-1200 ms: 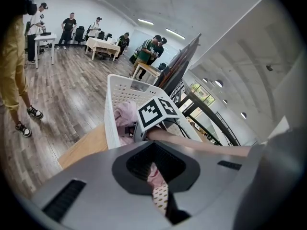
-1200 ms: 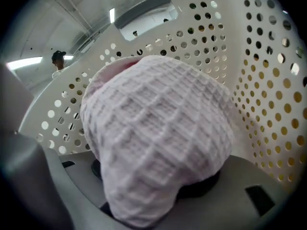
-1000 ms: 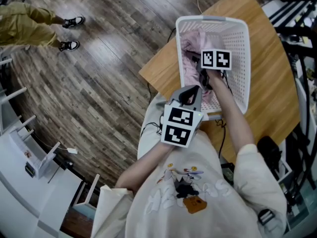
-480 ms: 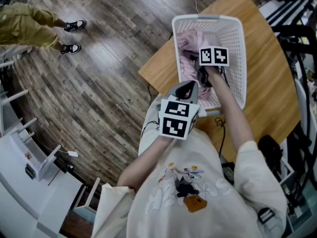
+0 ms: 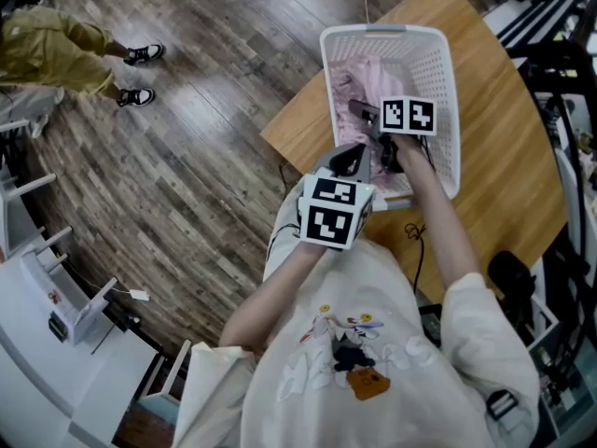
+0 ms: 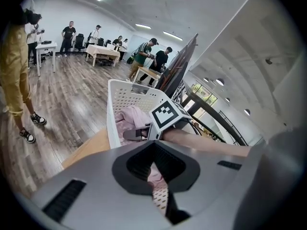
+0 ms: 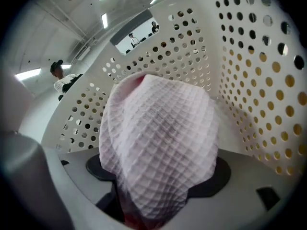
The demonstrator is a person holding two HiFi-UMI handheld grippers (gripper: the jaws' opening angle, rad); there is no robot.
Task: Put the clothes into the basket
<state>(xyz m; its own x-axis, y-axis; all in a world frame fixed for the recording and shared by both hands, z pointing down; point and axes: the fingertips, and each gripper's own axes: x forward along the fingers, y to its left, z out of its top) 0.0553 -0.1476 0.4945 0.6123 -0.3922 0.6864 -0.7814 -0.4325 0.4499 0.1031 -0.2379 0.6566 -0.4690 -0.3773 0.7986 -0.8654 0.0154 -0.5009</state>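
Pink waffle cloth (image 7: 158, 147) between jaws of right gripper (image 5: 364, 116), just opened wide, seemingly unpinched, inside white basket (image 7: 254, 80)

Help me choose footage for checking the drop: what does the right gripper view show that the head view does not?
Only the right gripper view: the waffle weave of the pink cloth, close up, lying between the jaws of the right gripper, which have just been opening, and the perforated wall of the basket from inside. Only the head view: the left gripper near the basket's near rim, the wooden table under the basket, the plank floor, a bystander's legs. Both: pink cloth inside the white basket.
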